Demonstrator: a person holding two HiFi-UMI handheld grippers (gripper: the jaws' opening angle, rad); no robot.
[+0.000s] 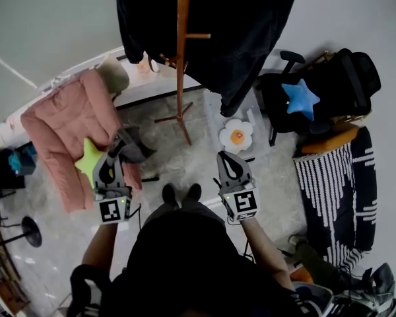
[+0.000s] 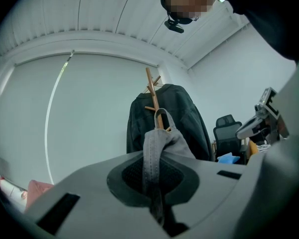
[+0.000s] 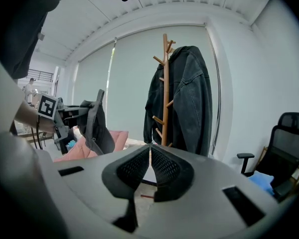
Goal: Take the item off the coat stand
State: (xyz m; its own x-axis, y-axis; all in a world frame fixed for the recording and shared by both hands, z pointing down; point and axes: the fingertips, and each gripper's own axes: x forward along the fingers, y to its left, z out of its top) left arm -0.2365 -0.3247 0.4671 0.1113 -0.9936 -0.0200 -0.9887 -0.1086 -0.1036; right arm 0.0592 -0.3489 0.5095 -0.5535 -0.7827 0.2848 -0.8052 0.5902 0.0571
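A grey cloth item (image 2: 162, 143) with a small loop at its top is pinched between the jaws of my left gripper (image 2: 157, 156), which is shut on it. In the head view the item (image 1: 137, 149) hangs from the left gripper (image 1: 122, 142), low and to the left of the wooden coat stand (image 1: 182, 58). It also shows in the right gripper view (image 3: 95, 128), dangling clear of the stand (image 3: 165, 88). A dark jacket (image 1: 241, 32) still hangs on the stand. My right gripper (image 3: 149, 147) is shut with nothing in it, its tips touching.
A pink sofa (image 1: 63, 127) with a yellow star cushion (image 1: 88, 158) stands at the left. A black office chair (image 1: 330, 84) with a blue star cushion (image 1: 300, 99) is at the right. A flower cushion (image 1: 236, 135) and a striped rug (image 1: 336, 197) lie on the floor.
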